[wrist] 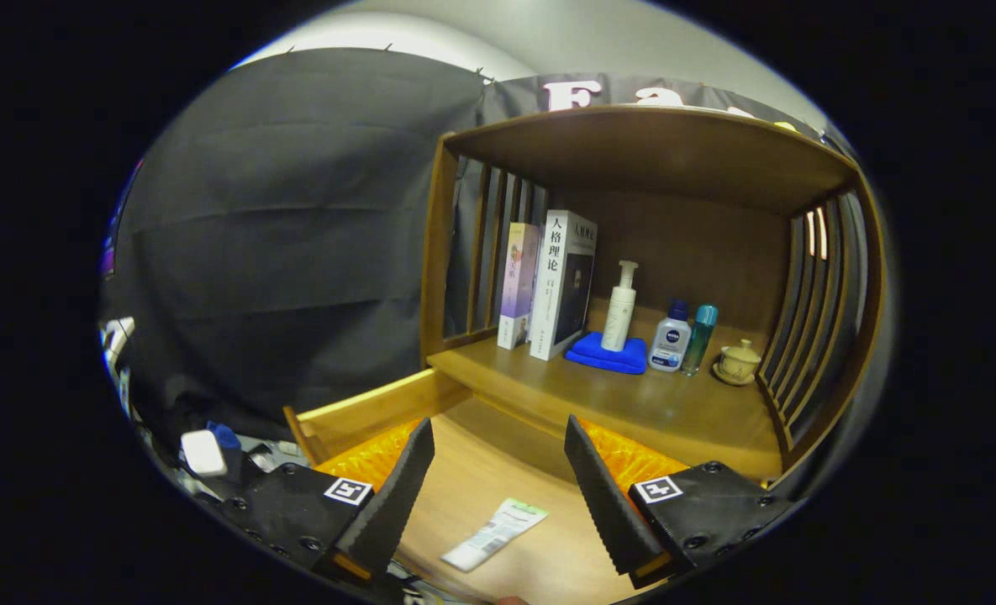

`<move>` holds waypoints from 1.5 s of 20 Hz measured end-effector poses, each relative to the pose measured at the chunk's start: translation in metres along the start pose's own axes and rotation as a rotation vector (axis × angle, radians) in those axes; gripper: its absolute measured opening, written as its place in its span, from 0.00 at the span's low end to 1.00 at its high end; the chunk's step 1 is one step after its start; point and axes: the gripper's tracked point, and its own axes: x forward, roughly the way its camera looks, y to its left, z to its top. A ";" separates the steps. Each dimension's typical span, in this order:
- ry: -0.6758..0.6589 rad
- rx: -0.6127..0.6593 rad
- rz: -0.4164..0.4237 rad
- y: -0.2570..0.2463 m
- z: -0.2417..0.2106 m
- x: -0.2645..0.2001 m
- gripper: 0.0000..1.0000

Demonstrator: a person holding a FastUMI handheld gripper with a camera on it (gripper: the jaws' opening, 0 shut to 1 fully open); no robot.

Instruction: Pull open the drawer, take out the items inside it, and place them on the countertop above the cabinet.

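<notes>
We see our jaws spread wide and holding nothing above the pulled-out drawer, where a flat tube lies between them, the worktop beyond.

The cabinet is warm brown wood; the drawer is a paler honey wood, as is its floor. In the drawer lies a white tube with a green end and a black barcode. On the countertop stand 2 books: 1 pale lilac, 1 white with black characters and a dark cover. A white pump bottle stands on a bright blue cloth. Beside them are a white bottle with a dark blue cap, a teal bottle and a cream cup. The gripper carries 2 black-and-white square markers, its fingers spread.
</notes>
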 end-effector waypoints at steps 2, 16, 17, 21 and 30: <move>0.102 0.001 0.008 -0.008 -0.020 0.017 0.98; 0.659 0.027 0.150 0.008 -0.137 0.051 0.98; 0.678 0.022 0.137 0.006 -0.143 0.052 0.98; 0.741 0.047 0.120 0.004 -0.159 0.053 0.98; 0.891 0.206 0.180 0.018 -0.182 0.048 0.77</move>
